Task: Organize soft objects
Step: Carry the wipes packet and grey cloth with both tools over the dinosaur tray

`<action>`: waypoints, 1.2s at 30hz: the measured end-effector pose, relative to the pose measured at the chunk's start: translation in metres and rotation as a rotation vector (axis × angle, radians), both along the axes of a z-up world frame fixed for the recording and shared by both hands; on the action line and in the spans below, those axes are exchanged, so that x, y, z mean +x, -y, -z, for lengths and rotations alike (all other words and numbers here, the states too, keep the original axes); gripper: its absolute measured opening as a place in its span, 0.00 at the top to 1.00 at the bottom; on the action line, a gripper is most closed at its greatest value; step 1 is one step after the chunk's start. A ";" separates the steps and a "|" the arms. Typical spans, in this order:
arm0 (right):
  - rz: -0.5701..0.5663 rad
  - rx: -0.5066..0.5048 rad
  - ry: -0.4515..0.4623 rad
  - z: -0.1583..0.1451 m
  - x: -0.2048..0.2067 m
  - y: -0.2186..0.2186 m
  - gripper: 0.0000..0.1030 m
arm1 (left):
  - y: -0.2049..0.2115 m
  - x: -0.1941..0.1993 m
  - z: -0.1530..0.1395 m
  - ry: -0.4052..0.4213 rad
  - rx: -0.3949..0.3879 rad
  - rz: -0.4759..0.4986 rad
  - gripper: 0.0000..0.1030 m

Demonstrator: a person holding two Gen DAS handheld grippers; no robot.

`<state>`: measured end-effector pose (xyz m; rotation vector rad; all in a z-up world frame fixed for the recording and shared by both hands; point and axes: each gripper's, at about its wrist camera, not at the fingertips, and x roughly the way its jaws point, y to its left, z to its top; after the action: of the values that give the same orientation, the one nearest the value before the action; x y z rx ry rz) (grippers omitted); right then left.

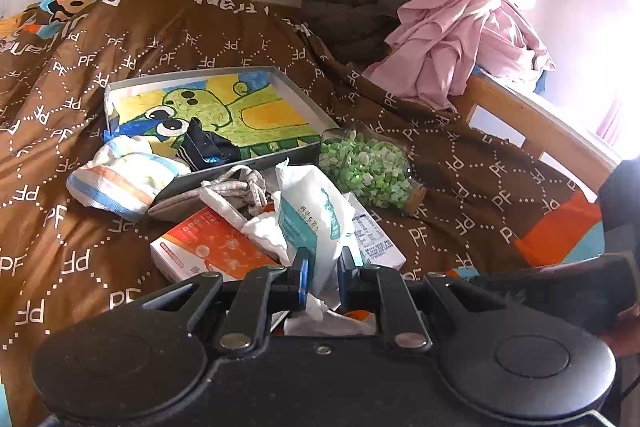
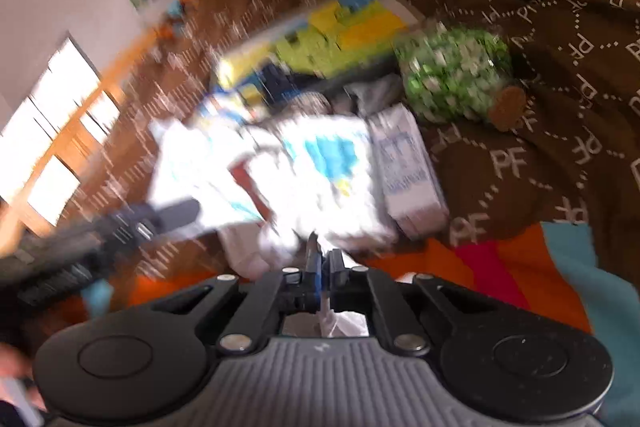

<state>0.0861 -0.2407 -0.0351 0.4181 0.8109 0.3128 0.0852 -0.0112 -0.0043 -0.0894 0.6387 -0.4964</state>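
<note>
The white plastic tissue pack with teal print (image 1: 310,223) stands half-upright on the pile at the near edge of the bed, and the left gripper (image 1: 322,267) is clamped on its lower end, loose white tissue bunching between and below the fingers; in the blurred right wrist view the right gripper (image 2: 325,267) has its fingers pressed together on a thin strip of white tissue or wrapper at the pack's near edge, though the blur hides exactly which.

Under the pack lie an orange-and-white cardboard box (image 1: 208,247) and a white carton with blue print (image 1: 374,239); just beyond are a grey knotted cloth pouch (image 1: 236,189), a pastel-striped soft bundle (image 1: 120,179) leaning on the tray's near corner, and a shallow grey tray with a green cartoon picture inside (image 1: 276,71) holding a dark folded sock (image 1: 204,147); a clear jar of green and white pieces with a cork stopper (image 1: 368,171) lies on its side beside the tray, all on the brown patterned quilt (image 1: 480,163).

With both grippers on one flimsy pack, pulling apart could tear the wrapper or drag tissues out; the right grip looks thin and may slip free; lifting could also drag the boxes beneath, and a sideways swing risks nudging the jar, which might roll down the quilt.
</note>
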 end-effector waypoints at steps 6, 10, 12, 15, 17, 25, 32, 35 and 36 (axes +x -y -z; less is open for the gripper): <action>-0.038 0.075 0.148 -0.016 0.005 0.003 0.96 | -0.002 0.002 -0.004 0.017 -0.012 -0.020 0.86; -0.077 0.035 0.206 -0.024 0.016 -0.005 0.96 | -0.007 0.011 -0.010 0.049 -0.026 -0.040 0.85; -0.080 -0.006 0.177 -0.020 0.019 -0.007 0.96 | -0.011 0.017 -0.011 0.053 -0.037 -0.059 0.85; -0.109 -0.103 0.114 -0.012 0.022 -0.016 0.85 | -0.012 0.027 -0.013 0.059 -0.031 -0.081 0.85; -0.142 -0.166 0.068 -0.002 0.022 -0.026 0.66 | -0.013 0.036 -0.015 0.061 -0.025 -0.089 0.85; -0.214 -0.307 -0.112 0.034 0.028 -0.050 0.44 | -0.020 0.050 -0.012 0.031 -0.052 -0.117 0.85; -0.268 -0.414 -0.142 0.050 0.029 -0.070 0.83 | -0.021 0.052 -0.011 0.021 -0.067 -0.115 0.85; -0.256 -0.388 -0.111 0.042 0.026 -0.067 0.93 | -0.020 0.052 -0.011 0.022 -0.066 -0.116 0.85; -0.248 -0.373 -0.099 0.039 0.026 -0.066 0.94 | -0.021 0.053 -0.012 0.023 -0.066 -0.116 0.85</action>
<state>0.1124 -0.1749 -0.0737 -0.0178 0.9975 0.3637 0.1382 0.0093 0.0074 -0.1820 0.5908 -0.4060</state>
